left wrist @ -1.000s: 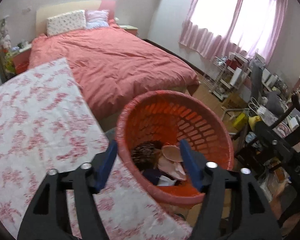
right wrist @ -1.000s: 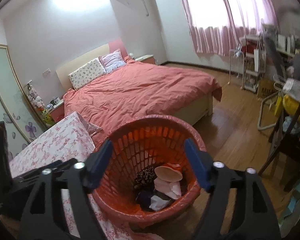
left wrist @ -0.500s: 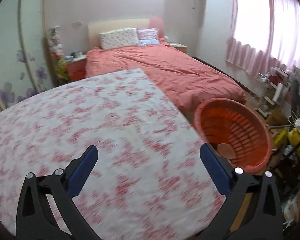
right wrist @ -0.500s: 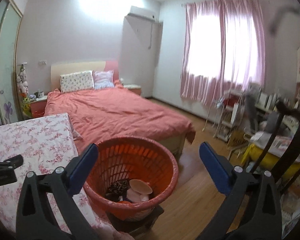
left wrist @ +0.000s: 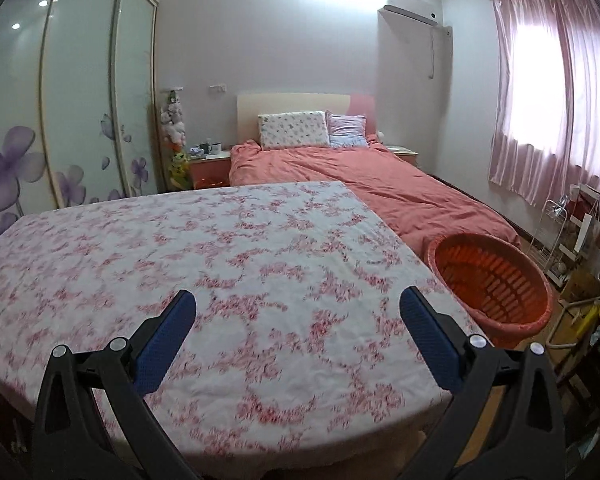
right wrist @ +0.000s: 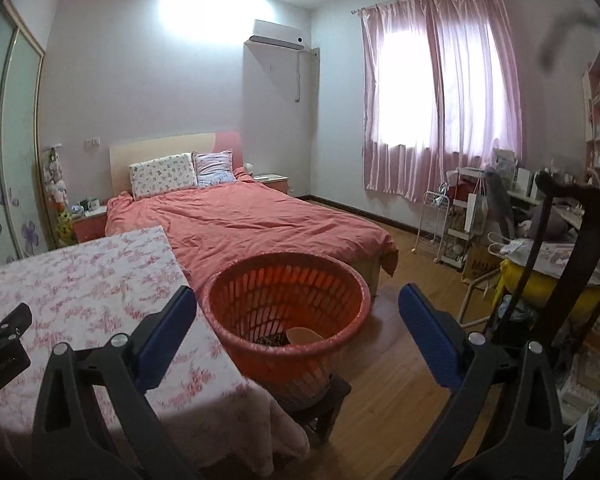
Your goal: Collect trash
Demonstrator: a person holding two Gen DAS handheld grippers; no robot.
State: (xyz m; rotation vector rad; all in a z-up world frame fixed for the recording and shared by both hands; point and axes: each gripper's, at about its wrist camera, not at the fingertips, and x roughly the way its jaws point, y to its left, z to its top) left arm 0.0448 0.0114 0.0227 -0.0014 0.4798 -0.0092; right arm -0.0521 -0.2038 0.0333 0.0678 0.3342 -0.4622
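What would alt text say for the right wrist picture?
An open right gripper with blue pads, holding nothing, points at an orange basket beside a table under a floral cloth. Some scraps lie in the basket; behind it are a pink bed and pink curtains.

tablecloth (left wrist: pixel 220 264): white with a pink floral print. basket (right wrist: pixel 284 300): orange-red, slotted wall. bedspread (right wrist: pixel 252 216): plain coral. pillows: one white with small flowers (right wrist: pixel 162 176), one pale striped (right wrist: pixel 214 168). curtains (right wrist: pixel 440 100): pink. wardrobe doors (left wrist: pixel 60 100): frosted pale green with purple flowers. finger pads (left wrist: pixel 164 344): blue.
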